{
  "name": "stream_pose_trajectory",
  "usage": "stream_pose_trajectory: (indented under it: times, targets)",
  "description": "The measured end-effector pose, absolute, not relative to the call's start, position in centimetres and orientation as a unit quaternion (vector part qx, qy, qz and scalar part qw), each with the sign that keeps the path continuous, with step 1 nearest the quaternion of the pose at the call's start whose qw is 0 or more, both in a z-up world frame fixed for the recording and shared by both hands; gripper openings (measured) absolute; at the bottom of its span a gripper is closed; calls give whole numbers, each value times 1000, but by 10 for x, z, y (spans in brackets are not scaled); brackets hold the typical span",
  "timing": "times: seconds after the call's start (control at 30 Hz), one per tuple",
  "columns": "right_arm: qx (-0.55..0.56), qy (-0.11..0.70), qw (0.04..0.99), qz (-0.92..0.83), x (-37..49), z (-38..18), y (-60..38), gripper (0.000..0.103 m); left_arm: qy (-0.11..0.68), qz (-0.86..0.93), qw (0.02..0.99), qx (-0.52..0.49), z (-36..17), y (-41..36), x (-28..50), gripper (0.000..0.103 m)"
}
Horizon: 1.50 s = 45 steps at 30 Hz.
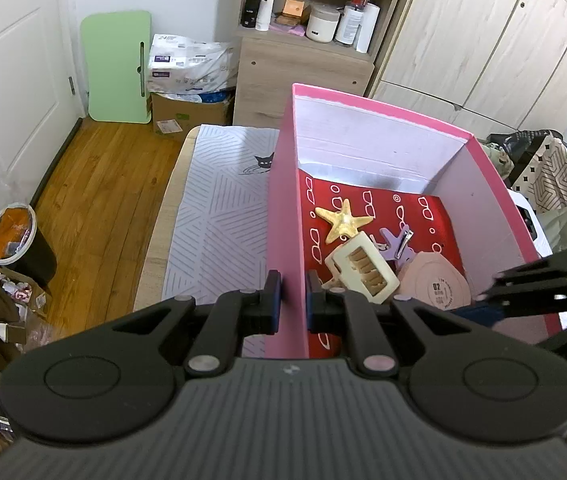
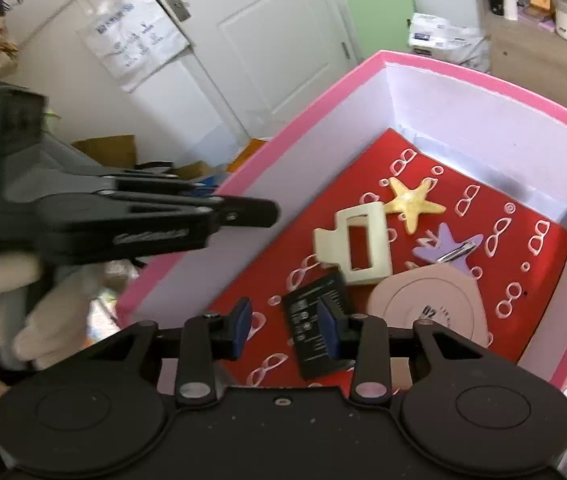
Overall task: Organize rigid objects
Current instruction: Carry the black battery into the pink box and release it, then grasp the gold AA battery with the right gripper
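A pink box (image 1: 285, 208) with a red patterned lining stands on a striped cloth. My left gripper (image 1: 294, 301) is shut on the box's left wall, one pad outside and one inside. In the box lie a yellow starfish (image 2: 413, 202), a cream hair claw (image 2: 353, 244), a purple clip (image 2: 447, 246), a round pink case (image 2: 431, 312) and a small black packet (image 2: 307, 316). My right gripper (image 2: 285, 328) hangs open inside the box over the black packet, which rests flat on the lining. Neither pad presses on it.
The striped cloth (image 1: 219, 208) covers a tabletop left of the box. Behind stand a wooden shelf unit (image 1: 303, 60) with jars and pale wardrobes (image 1: 483, 40). A bin (image 1: 15, 236) and cardboard clutter sit on the wooden floor. A gloved hand (image 2: 43, 320) holds the left gripper.
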State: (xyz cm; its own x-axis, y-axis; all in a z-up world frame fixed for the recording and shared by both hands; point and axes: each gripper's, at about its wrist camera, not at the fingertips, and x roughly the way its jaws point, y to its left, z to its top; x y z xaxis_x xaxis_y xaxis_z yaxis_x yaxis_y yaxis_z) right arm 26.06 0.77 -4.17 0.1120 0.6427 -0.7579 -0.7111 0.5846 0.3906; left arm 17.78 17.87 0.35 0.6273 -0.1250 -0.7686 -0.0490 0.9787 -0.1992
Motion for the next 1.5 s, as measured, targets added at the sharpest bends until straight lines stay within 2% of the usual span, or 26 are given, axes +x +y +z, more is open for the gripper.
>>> stream_pose_trajectory:
  times: [0.47,0.7,0.97,1.23,1.33,1.47,1.5]
  targets:
    - [39,388,850,353,209,13,-104,43,435,-18,896,-87,3,175,178,10]
    - [65,414,872,254,203,-21,-154,45,439,-17,898,-34,4,161,179,10]
    - [55,443,877,181,200,-81,-156,47,448,-24,893,33,8,149,178,10]
    - [13,445,882,153,205,-109,-140,60,457,-33,885,89,8,139,178,10]
    - [-3,432,889,149,202,-114,-131,68,458,-34,883,94,8,138,178,10]
    - [-17,414,900,134,203,-117,-123,68,458,-36,884,85,8,141,177,10]
    - [-14,411,902,130,203,-116,-122,66,458,-36,884,84,8,141,177,10]
